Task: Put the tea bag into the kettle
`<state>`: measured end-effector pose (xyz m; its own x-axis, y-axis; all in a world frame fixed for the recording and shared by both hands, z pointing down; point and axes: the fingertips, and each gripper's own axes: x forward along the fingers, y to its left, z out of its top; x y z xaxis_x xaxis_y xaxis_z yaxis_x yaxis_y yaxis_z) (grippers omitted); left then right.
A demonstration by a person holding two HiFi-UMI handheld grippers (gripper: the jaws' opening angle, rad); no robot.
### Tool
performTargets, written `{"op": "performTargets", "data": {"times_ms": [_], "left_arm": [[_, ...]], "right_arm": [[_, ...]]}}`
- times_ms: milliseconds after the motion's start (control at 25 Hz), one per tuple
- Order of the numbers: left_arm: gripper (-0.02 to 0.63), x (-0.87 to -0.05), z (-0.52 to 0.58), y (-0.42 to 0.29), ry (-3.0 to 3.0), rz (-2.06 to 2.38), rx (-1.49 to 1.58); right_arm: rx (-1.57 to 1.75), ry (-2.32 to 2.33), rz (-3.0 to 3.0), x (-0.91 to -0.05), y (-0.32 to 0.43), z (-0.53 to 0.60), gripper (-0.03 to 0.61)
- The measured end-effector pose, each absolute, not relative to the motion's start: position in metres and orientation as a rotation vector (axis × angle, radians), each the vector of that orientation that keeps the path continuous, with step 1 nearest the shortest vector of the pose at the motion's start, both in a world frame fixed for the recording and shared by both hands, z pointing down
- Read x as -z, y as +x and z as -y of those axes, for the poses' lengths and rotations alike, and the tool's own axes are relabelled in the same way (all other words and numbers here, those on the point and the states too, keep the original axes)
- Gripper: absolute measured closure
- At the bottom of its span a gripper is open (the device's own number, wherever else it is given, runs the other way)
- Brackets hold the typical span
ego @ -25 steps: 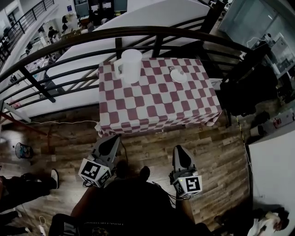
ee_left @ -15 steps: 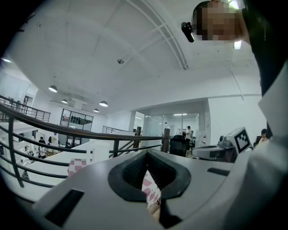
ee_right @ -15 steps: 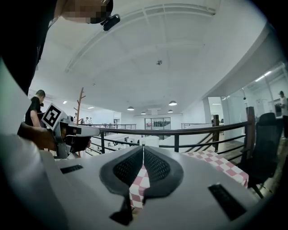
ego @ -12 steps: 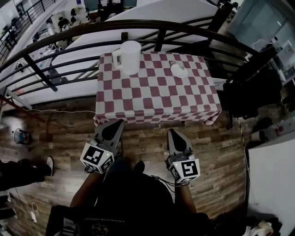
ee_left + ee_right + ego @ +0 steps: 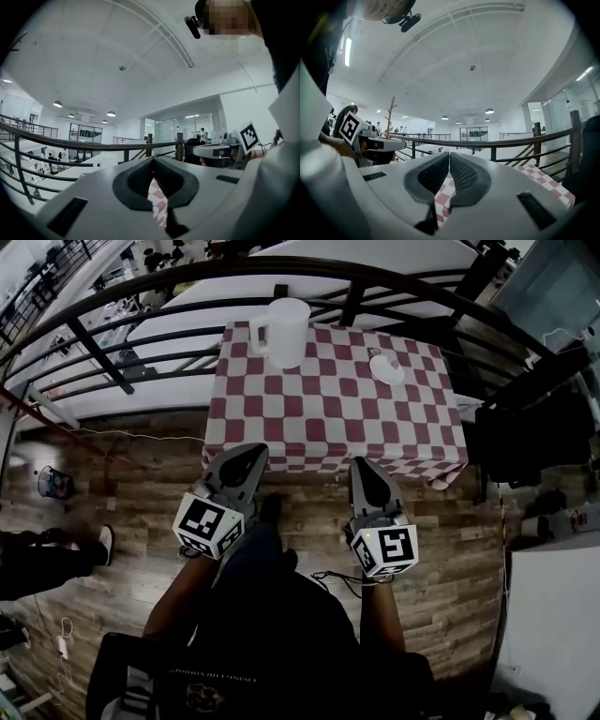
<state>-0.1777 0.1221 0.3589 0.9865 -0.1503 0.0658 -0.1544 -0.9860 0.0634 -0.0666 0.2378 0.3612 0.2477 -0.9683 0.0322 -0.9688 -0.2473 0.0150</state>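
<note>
Both hand-held grippers, left point(image 5: 251, 454) and right point(image 5: 362, 467), are closed on nothing, tips over the worktop's point(image 5: 281, 409) near edge. Tea bag: probably on the white dish point(image 5: 387, 370) at the worktop's far right, too small for me to confirm. Kettle point(image 5: 286, 329) is at its far edge, left of centre. Risks as I judge them: jaws left shut shove the bag off the dish; a long reach tips the kettle off the far edge.

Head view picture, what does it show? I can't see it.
Seen from above, a person holds two shut tools, the left tool and the right tool, pointed toward a table with a red-and-white checked cloth. At its far side stand a white kettle and a small white dish.
</note>
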Motion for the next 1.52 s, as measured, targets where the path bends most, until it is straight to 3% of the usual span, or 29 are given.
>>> {"op": "performTargets", "data": {"times_ms": [1160, 1520], "left_arm": [[0.611, -0.403, 0.114, 0.002, 3.017, 0.397, -0.180], [0.611, -0.407, 0.178, 0.017, 2.972, 0.590, -0.201]], "right_arm": [[-0.125, 2.291, 1.937, -0.396, 0.118, -0.001, 0.565], [-0.157, 2.212, 2.007, -0.403, 0.142, 0.067, 0.566]]}}
